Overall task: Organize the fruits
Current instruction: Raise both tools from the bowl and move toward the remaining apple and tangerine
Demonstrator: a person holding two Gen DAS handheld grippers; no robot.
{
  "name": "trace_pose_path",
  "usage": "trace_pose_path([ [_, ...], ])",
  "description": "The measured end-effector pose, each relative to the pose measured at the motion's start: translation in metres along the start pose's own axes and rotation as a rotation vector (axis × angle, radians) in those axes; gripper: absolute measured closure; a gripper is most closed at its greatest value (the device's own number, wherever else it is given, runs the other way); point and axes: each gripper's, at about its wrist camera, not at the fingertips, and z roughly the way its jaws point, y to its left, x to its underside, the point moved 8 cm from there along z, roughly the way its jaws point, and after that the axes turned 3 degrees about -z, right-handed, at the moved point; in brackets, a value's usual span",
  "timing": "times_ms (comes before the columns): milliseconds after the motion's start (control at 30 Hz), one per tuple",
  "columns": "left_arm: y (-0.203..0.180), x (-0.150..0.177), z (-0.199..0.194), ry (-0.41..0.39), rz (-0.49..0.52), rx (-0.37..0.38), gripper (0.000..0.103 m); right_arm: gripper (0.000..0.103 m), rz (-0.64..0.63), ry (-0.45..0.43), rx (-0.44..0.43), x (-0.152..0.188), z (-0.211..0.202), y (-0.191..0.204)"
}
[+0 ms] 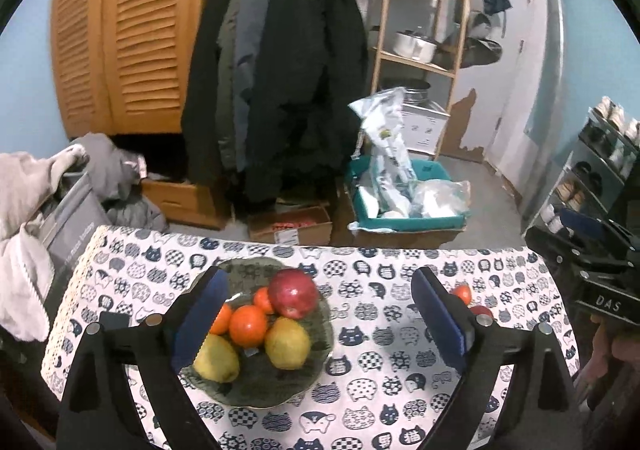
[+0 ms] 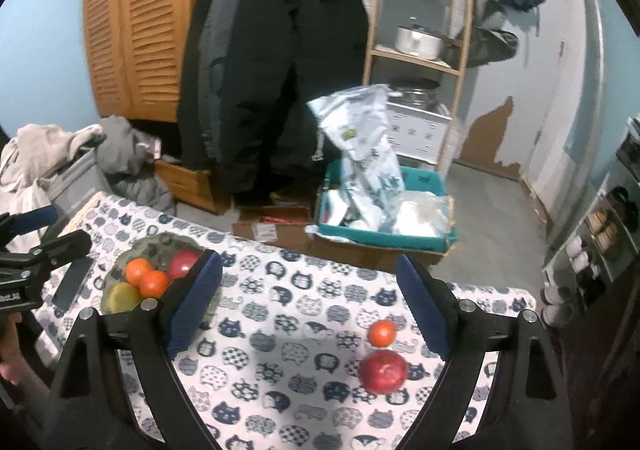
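A dark green plate (image 1: 256,394) on the cat-print tablecloth holds a red apple (image 1: 293,293), several oranges (image 1: 248,326) and two yellow pears (image 1: 287,343). My left gripper (image 1: 320,314) is open and empty above the plate's right side. A loose small orange (image 2: 382,332) and a loose red apple (image 2: 383,371) lie on the cloth at the right. My right gripper (image 2: 310,302) is open and empty above the cloth, with the loose fruit near its right finger. The plate also shows in the right wrist view (image 2: 120,270).
The table (image 1: 400,370) ends at a far edge. Beyond it stand a teal bin with plastic bags (image 1: 400,194), cardboard boxes (image 1: 290,228), hanging coats (image 1: 276,82), a wooden shelf (image 1: 420,50) and a shoe rack (image 1: 592,178). Clothes pile at the left (image 1: 40,202).
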Motion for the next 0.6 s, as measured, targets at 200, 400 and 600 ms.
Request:
trace_pose_path([
  [200, -0.03, -0.004, -0.002, -0.013, 0.048, 0.022, 0.002, 0.016, 0.054, 0.011, 0.058, 0.014, -0.006, -0.04],
  [400, -0.055, -0.006, 0.003, -0.007, 0.071, 0.05, 0.002, 0.016, 0.102, 0.022, 0.098, 0.026, -0.011, -0.071],
  [600, -0.08, -0.002, 0.014, 0.01, 0.108, 0.06, 0.002, 0.016, 0.13, 0.034, 0.127, 0.039, -0.015, -0.093],
])
